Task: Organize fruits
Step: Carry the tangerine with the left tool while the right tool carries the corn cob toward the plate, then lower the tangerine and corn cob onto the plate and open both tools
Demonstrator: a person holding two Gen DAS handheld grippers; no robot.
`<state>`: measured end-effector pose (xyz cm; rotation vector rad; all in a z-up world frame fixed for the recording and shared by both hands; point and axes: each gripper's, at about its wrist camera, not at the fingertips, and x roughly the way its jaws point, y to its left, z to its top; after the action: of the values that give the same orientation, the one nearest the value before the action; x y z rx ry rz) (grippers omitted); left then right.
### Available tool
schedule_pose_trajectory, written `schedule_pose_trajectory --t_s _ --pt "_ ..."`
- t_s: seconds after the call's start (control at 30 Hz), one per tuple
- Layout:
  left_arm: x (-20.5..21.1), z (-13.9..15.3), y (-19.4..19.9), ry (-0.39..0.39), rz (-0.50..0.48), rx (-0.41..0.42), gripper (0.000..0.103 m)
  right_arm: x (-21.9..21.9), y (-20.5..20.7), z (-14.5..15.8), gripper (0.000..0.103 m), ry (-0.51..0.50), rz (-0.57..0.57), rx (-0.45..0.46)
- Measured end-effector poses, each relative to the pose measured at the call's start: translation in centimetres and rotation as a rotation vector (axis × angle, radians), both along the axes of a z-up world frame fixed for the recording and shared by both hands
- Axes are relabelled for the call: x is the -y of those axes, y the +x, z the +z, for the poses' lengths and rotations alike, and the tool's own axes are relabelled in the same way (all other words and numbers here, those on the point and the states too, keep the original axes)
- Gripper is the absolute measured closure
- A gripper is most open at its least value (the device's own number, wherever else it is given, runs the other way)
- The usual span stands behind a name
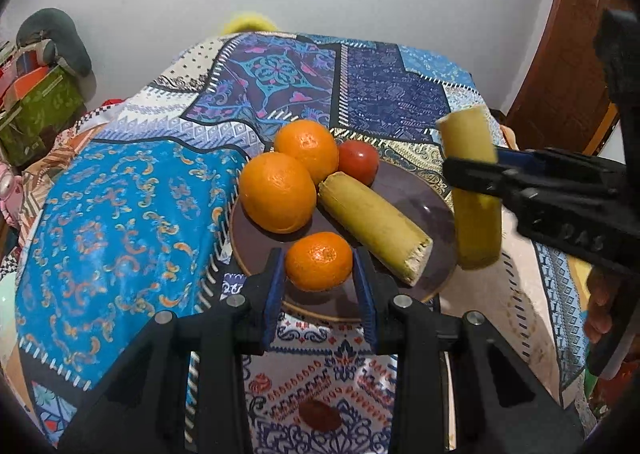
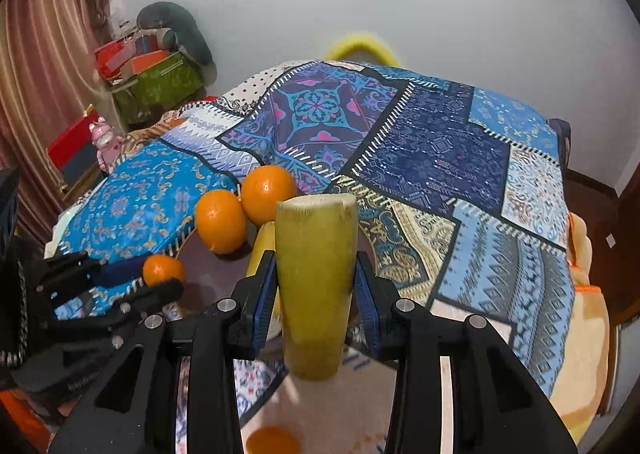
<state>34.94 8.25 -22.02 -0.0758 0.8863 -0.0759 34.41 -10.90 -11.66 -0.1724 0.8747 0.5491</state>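
Observation:
A dark purple plate [image 1: 256, 250] on the patterned cloth holds two large oranges [image 1: 277, 193] [image 1: 307, 149], a red tomato [image 1: 358, 161], a yellow-green cut stalk piece [image 1: 374, 225] and a small mandarin [image 1: 319, 261]. My left gripper [image 1: 319, 282] has its blue pads on either side of the mandarin at the plate's near rim, shut on it. My right gripper [image 2: 316, 294] is shut on a second yellow-green stalk piece [image 2: 316, 278], held upright above the plate's right edge; it also shows in the left wrist view [image 1: 474, 189]. The left gripper shows in the right wrist view [image 2: 120, 286].
The table is covered by a blue patchwork cloth [image 1: 120, 221]. A small brown-red item [image 1: 320, 416] lies on the cloth below the left gripper. An orange fruit [image 2: 272, 440] lies under the right gripper. Boxes and bags [image 2: 156, 73] are stacked at the far left wall.

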Motion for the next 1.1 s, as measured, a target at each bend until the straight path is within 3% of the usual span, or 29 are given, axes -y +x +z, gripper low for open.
schedule_pose_trajectory --t_s 0.23,0.6,0.7,1.1 --pt "-0.3 -1.3 1.5 -0.009 -0.007 -0.030 0.069 -1.6 1.7 -3.5 0.069 -0.068 0.025 -0.056" --pt "-0.5 -2.4 2.5 -0.042 -0.009 -0.065 0.069 -2.2 3.9 -4.6 0.069 -0.088 0.031 -0.109" --pt "-0.5 -2.2 2.5 -0.047 -0.011 -0.064 0.062 -2.1 3.9 -5.1 0.069 -0.096 0.034 -0.123" --pt "0.0 0.3 -0.2 -0.004 -0.001 -0.018 0.059 -0.3 1.3 -2.2 0.069 -0.045 0.012 -0.076"
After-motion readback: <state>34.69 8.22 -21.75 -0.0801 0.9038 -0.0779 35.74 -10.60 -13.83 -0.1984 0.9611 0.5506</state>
